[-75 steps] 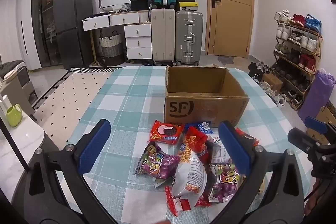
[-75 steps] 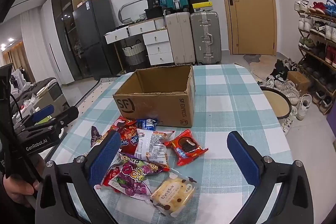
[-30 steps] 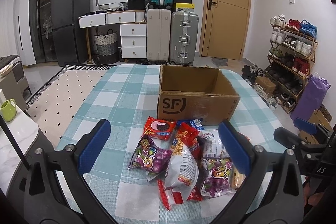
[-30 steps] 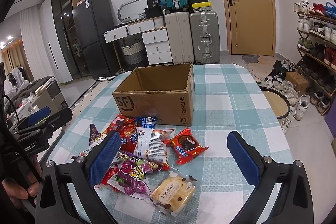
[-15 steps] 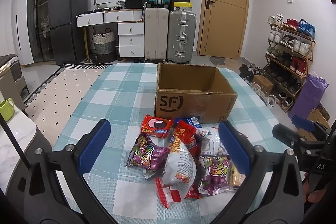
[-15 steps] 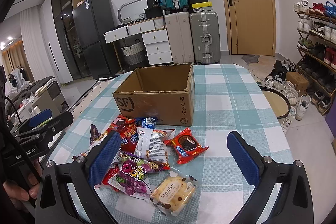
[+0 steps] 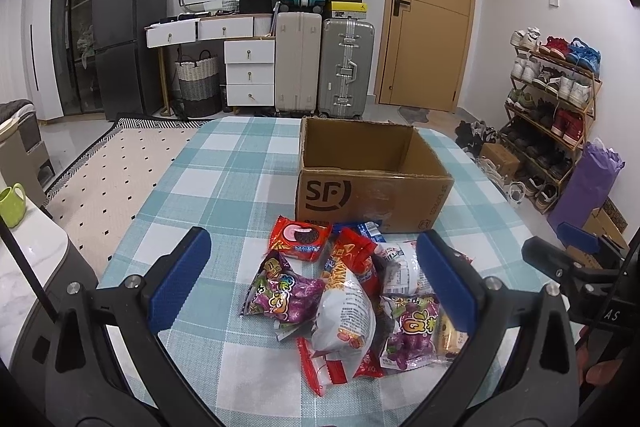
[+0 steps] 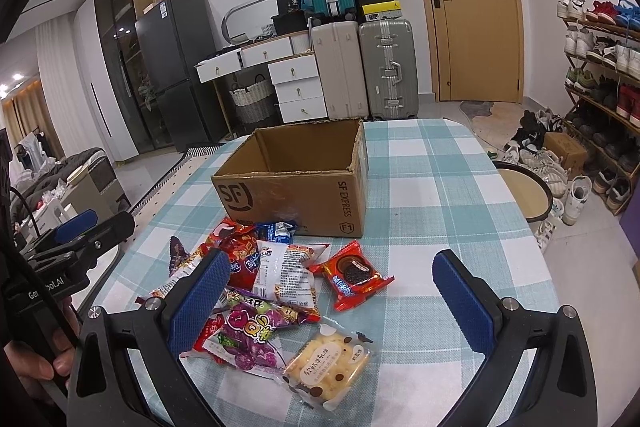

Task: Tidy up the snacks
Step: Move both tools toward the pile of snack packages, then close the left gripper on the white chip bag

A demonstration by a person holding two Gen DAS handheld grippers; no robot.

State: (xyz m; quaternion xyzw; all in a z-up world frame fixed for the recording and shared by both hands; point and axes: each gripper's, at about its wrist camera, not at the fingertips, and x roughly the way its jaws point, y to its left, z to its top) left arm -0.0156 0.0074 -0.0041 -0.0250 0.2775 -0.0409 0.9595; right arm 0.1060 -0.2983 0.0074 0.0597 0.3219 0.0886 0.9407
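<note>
An open, empty cardboard box [image 7: 372, 183] [image 8: 296, 187] marked SF stands on the checked tablecloth [image 7: 224, 187]. In front of it lies a heap of snack packets: a red cookie pack [image 7: 301, 237] [image 8: 352, 275], purple candy bags [image 7: 280, 291] [image 8: 248, 337], a white chip bag [image 7: 346, 311] and a yellow cake pack [image 8: 326, 363]. My left gripper [image 7: 312, 283] is open above the heap. My right gripper [image 8: 332, 299] hovers open over the cookie and cake packs. Neither holds anything.
A round stool [image 8: 522, 193] sits by the table's right edge, with a shoe rack [image 8: 600, 83] beyond. Suitcases [image 7: 324, 63], drawers [image 7: 248, 67] and a dark fridge [image 7: 124, 31] line the far wall. A green mug [image 7: 12, 201] rests on a side counter at left.
The left wrist view has drifted slightly, so the box and heap sit a little further left and lower. The right gripper has barely moved. Both stay open.
</note>
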